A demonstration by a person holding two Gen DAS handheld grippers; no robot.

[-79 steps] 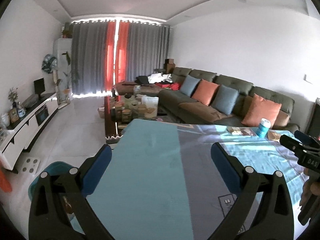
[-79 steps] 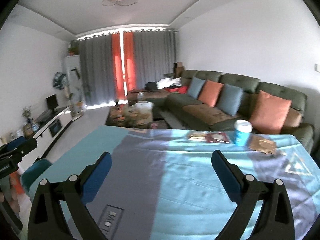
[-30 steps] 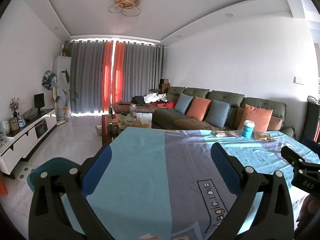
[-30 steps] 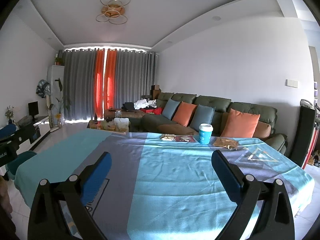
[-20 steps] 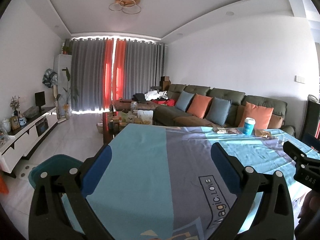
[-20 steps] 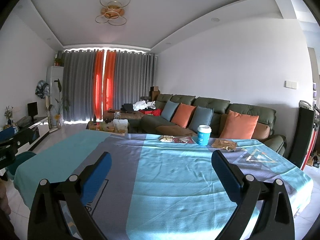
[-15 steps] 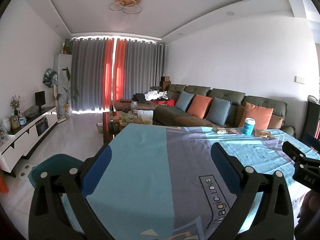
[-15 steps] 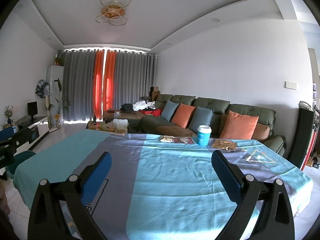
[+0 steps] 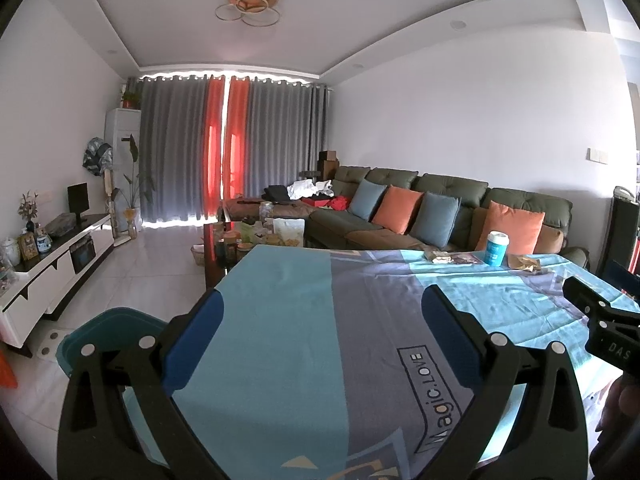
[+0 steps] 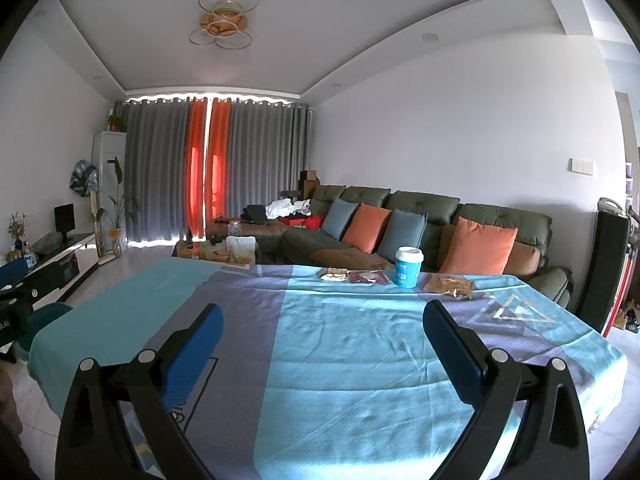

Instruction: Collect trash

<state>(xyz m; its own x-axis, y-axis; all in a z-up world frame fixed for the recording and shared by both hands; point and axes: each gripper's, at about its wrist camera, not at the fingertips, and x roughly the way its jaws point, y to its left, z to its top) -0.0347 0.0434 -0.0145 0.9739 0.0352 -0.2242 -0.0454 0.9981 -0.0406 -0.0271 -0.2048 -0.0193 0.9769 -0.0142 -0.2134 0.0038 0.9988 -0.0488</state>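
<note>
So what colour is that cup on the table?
The cup is blue with a white lid, clearest in the right wrist view.

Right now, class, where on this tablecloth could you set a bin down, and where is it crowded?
The near and middle tablecloth lies bare, from the open right gripper up to the trash row. The left teal strip is bare too. The far edge is crowded: a blue cup, a brown wrapper, a dark red packet and a pale wrapper.

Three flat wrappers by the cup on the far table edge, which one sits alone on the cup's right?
The crinkled golden-brown wrapper. The pale wrapper and dark red wrapper both lie left of the blue paper cup with white lid.
</note>
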